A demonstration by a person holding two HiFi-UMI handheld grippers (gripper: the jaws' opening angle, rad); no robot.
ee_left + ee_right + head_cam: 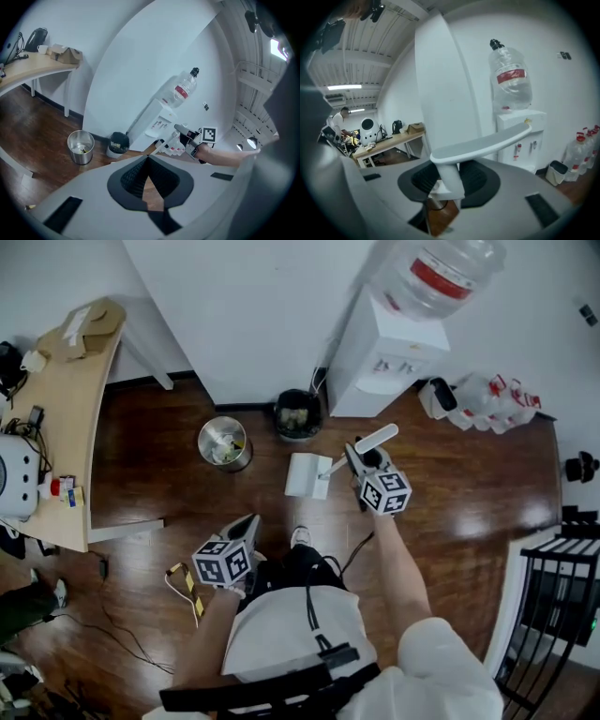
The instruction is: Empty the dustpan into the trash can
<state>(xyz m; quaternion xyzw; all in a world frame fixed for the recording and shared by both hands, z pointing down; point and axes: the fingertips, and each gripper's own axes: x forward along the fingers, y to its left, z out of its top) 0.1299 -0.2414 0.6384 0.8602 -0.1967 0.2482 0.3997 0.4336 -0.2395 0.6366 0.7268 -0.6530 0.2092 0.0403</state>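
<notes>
**Dustpan [307, 474] gripped, held low**

R tongs [361, 460] pinch the dustpan by its handle stem, pan at their 9 o'clock, prob. to keep it level. Steel trash can [223, 443] at pan's 10 o'clock, black bin [298, 415] at 12. L tongs [246, 526] pressed together, empty. Pan's contents, floor [450, 493] contact: can't tell.

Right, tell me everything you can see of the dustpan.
The dustpan looks like white plastic: a flat rectangular pan and a long thin stem ending in a flat crosswise grip. The pan is low at the wood floor, though whether it rests there cannot be told. It is just short of the black bin, with the steel bin nearby. The stem leans up into the right gripper, whose jaws close on it just below the grip. Its contents cannot be seen.
</notes>
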